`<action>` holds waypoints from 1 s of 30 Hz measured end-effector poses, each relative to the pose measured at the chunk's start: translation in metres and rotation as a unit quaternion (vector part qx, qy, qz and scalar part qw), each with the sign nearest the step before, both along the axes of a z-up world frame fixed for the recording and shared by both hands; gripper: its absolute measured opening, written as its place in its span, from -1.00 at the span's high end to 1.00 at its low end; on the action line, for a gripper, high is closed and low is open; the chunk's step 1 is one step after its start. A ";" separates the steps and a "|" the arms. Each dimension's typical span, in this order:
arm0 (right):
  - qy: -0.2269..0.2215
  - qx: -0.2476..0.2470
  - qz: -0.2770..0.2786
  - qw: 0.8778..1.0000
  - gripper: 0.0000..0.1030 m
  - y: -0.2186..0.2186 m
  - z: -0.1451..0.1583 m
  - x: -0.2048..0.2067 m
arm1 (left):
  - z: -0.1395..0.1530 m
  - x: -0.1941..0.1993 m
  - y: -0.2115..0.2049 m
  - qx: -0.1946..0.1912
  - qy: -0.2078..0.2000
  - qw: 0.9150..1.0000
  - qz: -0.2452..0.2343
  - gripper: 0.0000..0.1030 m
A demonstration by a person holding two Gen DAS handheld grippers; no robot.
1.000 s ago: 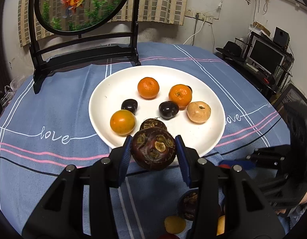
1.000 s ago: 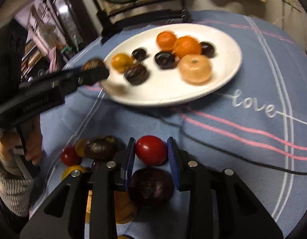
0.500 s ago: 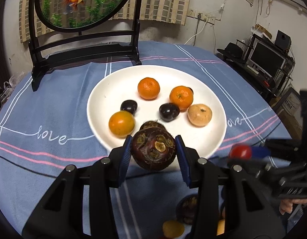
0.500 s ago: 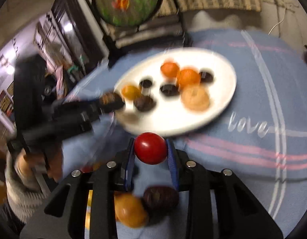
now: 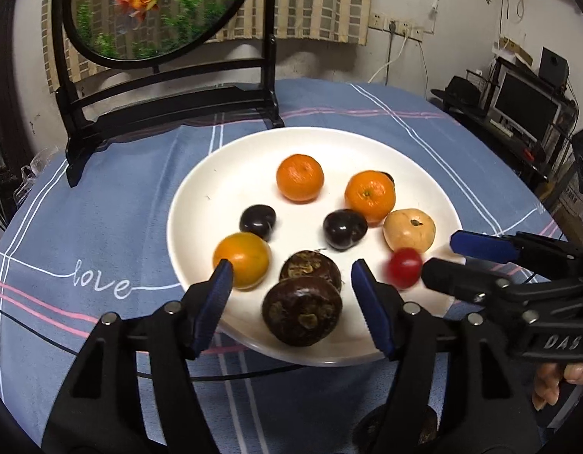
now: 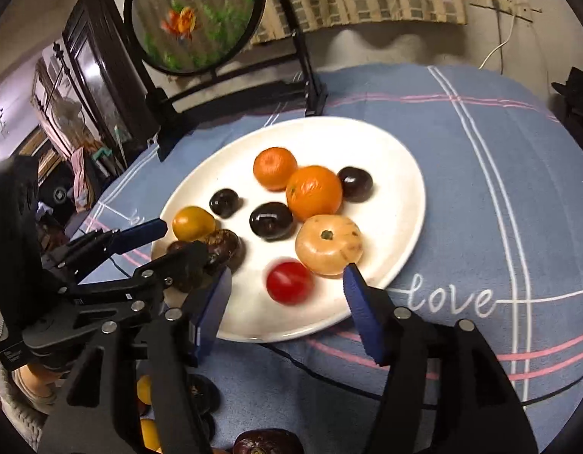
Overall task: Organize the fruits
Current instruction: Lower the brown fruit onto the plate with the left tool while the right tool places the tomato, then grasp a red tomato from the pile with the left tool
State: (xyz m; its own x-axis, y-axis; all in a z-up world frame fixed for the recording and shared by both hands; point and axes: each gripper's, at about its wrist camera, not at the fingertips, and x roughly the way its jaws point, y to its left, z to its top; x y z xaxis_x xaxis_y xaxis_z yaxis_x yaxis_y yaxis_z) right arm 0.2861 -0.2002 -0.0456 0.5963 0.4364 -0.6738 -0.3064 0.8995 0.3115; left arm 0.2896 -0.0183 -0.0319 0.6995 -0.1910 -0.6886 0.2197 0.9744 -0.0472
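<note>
A mangosteen and a cherry tomato were released onto the white plate as the left gripper and right gripper were just spread apart, while more fruit was left on the tablecloth.

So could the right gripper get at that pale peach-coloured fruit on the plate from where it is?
Probably yes. The right gripper stands open, having just let go of the red tomato, and the pale fruit sits just beyond its right finger with nothing covering it, though an orange crowds its far side.

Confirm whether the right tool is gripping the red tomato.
No: the right tool stands open, and the tomato lies free on the plate.
</note>
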 end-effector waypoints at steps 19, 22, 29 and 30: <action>-0.009 0.114 -0.079 0.990 -0.93 -0.062 -0.001 -0.119 | -0.012 -0.117 0.046 0.013 -0.012 1.000 0.025 -0.84; 0.003 0.125 -0.090 0.988 -0.96 -0.068 -0.010 -0.133 | -0.022 -0.135 0.040 0.042 -0.006 0.999 0.008 -0.90; 0.017 0.126 -0.095 0.987 -0.96 -0.069 -0.014 -0.135 | -0.027 -0.133 0.045 0.032 0.015 0.999 0.005 -0.96; 0.017 0.126 -0.093 0.988 -0.96 -0.068 -0.014 -0.134 | -0.027 -0.134 0.041 0.034 0.016 0.999 -0.004 -0.96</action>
State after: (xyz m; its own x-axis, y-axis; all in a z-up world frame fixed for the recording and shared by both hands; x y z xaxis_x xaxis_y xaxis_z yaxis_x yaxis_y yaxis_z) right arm 0.1519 -0.2685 -0.0595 0.6604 0.4774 -0.5796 -0.1277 0.8321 0.5397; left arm 0.1556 0.0227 -0.0588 0.6754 -0.1490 -0.7222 0.2277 0.9737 0.0121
